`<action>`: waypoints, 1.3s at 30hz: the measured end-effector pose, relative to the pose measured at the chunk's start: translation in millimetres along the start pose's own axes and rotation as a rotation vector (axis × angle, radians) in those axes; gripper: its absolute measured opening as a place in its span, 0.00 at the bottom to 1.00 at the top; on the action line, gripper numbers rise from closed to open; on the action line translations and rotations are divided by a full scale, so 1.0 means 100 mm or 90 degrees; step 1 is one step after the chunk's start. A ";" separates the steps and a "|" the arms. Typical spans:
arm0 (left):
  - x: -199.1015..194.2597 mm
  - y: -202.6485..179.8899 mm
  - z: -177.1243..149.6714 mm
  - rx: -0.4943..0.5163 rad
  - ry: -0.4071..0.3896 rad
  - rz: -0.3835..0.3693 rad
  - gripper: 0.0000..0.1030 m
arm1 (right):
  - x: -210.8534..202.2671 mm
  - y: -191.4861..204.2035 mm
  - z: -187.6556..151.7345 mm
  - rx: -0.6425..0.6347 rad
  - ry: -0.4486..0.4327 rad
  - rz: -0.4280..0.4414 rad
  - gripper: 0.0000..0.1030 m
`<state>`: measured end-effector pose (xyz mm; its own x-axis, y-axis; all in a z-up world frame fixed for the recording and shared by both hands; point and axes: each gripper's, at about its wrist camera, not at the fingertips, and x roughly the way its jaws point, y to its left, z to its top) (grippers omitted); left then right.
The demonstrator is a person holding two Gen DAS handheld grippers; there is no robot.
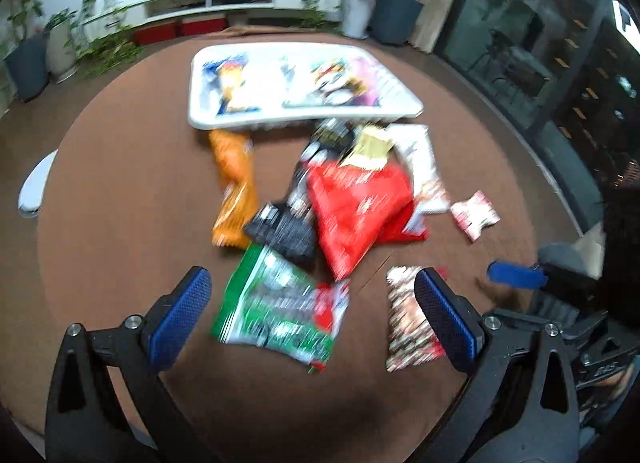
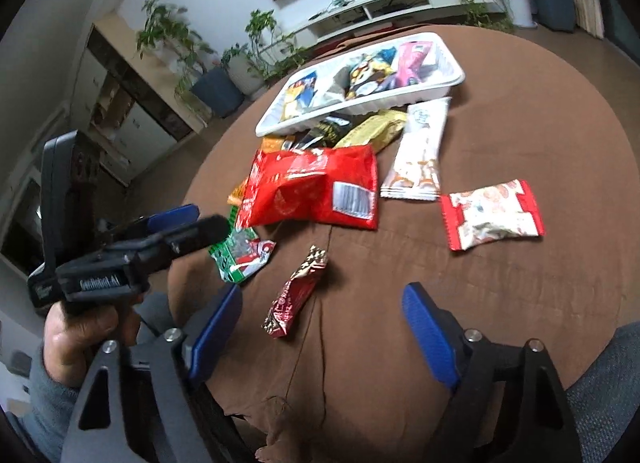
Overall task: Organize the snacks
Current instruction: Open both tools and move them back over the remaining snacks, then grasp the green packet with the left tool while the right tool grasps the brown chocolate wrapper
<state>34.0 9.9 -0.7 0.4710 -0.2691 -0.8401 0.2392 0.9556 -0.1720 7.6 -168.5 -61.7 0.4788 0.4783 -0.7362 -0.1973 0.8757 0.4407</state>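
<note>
One view alone, the right wrist's, shows the bare hand gripping the left gripper.

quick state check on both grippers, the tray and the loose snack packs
left gripper: open, empty
right gripper: open, empty, above the small bar
white tray: partly filled with snacks
red bag: on table, lying on the pile
green pack: flat on table
small bar: flat on table, untouched
red-white pack: on table, apart from the pile
</note>
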 end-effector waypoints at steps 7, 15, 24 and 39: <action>-0.08 0.18 -0.37 -0.079 -0.007 0.037 0.98 | 0.36 0.33 0.06 -0.068 0.059 -0.041 0.53; 0.00 0.23 -0.43 -0.159 0.012 -0.015 0.98 | 0.46 0.38 -0.02 -0.122 0.071 -0.090 0.20; 0.13 0.42 -0.35 -0.298 0.046 -0.077 0.98 | 0.29 0.20 0.01 -0.103 0.046 -0.079 0.16; 0.38 0.19 -0.04 -0.102 0.068 0.036 0.47 | 0.27 0.11 0.02 -0.108 0.034 -0.083 0.16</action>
<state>53.2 17.9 -38.1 0.3847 -0.2078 -0.8993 0.0726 0.9781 -0.1949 20.0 -145.9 -76.2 0.4652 0.3586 -0.8094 -0.2799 0.9270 0.2498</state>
